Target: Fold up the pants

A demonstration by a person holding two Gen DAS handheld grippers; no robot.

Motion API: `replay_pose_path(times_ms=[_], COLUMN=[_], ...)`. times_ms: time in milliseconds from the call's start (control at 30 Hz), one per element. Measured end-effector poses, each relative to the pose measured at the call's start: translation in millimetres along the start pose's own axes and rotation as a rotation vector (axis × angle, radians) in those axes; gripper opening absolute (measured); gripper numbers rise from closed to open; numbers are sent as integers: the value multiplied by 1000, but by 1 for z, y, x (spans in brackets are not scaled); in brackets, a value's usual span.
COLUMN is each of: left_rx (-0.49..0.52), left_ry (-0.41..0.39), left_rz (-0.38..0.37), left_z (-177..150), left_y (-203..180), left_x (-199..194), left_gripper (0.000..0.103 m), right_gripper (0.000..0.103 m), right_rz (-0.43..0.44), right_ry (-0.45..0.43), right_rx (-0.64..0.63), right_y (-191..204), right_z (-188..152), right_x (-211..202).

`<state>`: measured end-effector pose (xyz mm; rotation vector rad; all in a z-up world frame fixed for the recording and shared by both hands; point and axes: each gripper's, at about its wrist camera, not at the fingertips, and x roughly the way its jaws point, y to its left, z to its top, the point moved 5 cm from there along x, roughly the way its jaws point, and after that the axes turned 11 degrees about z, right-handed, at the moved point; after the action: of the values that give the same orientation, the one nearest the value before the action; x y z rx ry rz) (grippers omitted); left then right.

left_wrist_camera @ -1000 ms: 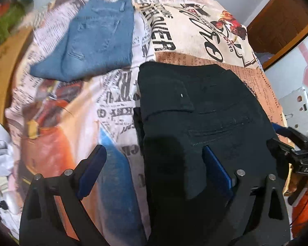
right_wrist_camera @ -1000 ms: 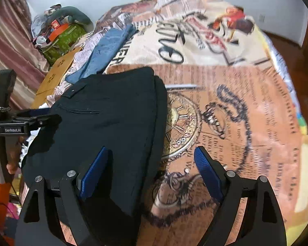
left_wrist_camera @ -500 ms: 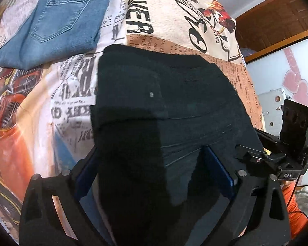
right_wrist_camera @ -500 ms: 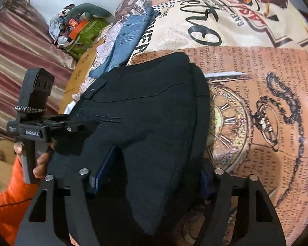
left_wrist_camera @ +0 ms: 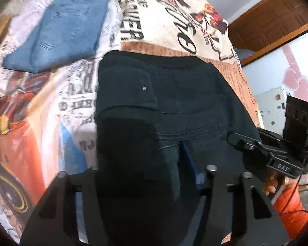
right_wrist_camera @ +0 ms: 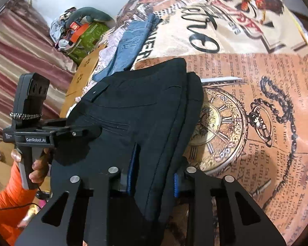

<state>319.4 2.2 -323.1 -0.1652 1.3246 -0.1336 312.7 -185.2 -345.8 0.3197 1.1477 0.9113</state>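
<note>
The black pants lie folded on the printed bedspread, waistband away from me; they also show in the right wrist view. My left gripper is shut on the near left edge of the black pants, and the cloth hides its left finger. My right gripper is shut on the near right edge of the pants, with cloth bunched between its blue pads. Each gripper shows in the other's view, the right one and the left one, both at the pants' near end.
Folded blue jeans lie on the bedspread beyond the black pants, to the left. A pile of clutter with a green bag sits at the far left by striped curtains. A wooden door and a white device stand at the right.
Both grippers moved forward onto the near end of the black pants and closed on the cloth; one second ago both were open and short of it.
</note>
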Motion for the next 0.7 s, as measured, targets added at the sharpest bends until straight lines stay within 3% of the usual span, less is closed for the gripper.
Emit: replay_pose_path(times_ms=[67,167,400,700], left_rx=[3,21,33,-6], left_ry=[-34,-94,-234,-400], left_rz=[18,50,101,114], left_z=[-3,-7,-4,29], left_y=[-3,-6,0,36], left_x=[-9,-28,-73,-129], left_gripper=[40,34,32,31], right_gripper=[22,19,17,16], right_rz=[-12,-25,-30,12], right_ry=[-14,-38,-127,-226], right_rx=[-19,-53,-153,-208], right_y=[6,18,60,96], right_z=[-2,3,27,74], right_x=[-3,-7,-15,-13])
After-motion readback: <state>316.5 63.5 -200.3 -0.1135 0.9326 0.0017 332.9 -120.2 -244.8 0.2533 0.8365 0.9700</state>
